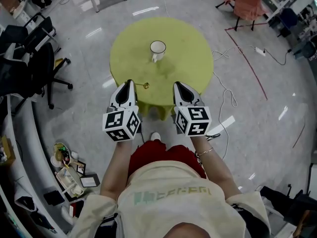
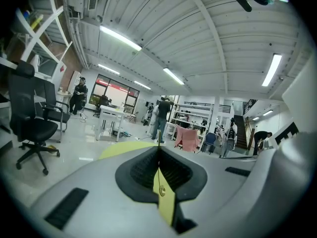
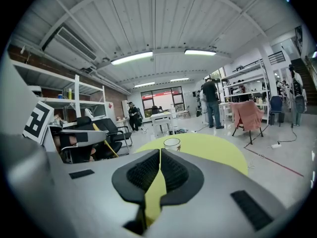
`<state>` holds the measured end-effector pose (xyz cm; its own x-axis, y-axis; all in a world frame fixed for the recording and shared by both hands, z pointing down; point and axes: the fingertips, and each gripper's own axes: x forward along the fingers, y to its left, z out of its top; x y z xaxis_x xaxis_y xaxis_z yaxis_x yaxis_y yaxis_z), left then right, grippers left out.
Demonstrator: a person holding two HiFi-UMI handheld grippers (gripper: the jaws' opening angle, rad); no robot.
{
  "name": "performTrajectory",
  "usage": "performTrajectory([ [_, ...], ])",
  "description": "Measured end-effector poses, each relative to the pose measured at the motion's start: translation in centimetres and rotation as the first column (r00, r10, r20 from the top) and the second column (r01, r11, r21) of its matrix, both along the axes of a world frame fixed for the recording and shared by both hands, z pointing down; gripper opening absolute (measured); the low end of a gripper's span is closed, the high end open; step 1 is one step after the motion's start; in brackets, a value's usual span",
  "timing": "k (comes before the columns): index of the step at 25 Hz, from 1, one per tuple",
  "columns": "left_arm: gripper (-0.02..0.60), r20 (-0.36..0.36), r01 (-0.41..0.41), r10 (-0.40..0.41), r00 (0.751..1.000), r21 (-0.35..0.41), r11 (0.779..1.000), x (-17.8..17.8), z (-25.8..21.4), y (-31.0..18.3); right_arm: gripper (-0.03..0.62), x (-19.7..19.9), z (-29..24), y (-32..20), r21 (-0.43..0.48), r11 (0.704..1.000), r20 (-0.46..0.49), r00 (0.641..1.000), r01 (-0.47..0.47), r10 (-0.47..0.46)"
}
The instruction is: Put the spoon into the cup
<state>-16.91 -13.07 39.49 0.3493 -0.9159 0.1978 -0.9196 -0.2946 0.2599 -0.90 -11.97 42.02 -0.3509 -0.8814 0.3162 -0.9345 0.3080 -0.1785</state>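
A white cup (image 1: 157, 48) stands upright near the middle of the round yellow-green table (image 1: 190, 48). A small gold spoon (image 1: 144, 86) lies on the table near its front edge. Both grippers hover over that edge, held above the tabletop. My left gripper (image 1: 130, 82) is shut and empty, its tip just left of the spoon. My right gripper (image 1: 177, 85) is shut and empty too, right of the spoon. In the left gripper view the spoon (image 2: 160, 190) shows on the yellow cloth through the slit behind the closed tips (image 2: 159, 150). The right gripper view shows the cup (image 3: 172, 143) straight ahead past the closed tips (image 3: 160, 150).
Black office chairs (image 1: 42, 58) stand to the left of the table. A chair draped in pink (image 1: 246, 1) is at the far right. Cables (image 1: 225, 95) run over the floor right of the table. Clutter (image 1: 67, 170) lies at lower left. People (image 3: 214, 103) stand far off.
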Motion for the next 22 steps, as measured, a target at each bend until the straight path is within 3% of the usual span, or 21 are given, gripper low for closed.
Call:
performTrajectory([
  [14, 0.025, -0.004, -0.007, 0.007, 1.000, -0.007, 1.000, 0.6, -0.2, -3.3, 0.037, 1.0, 0.6, -1.4, -0.021, 1.000, -0.014, 1.000, -0.024, 0.023],
  [22, 0.025, -0.010, 0.007, -0.007, 1.000, -0.001, 1.000, 1.6, -0.8, -6.6, 0.037, 1.7, 0.1, -5.2, -0.013, 1.000, -0.011, 1.000, 0.001, -0.001],
])
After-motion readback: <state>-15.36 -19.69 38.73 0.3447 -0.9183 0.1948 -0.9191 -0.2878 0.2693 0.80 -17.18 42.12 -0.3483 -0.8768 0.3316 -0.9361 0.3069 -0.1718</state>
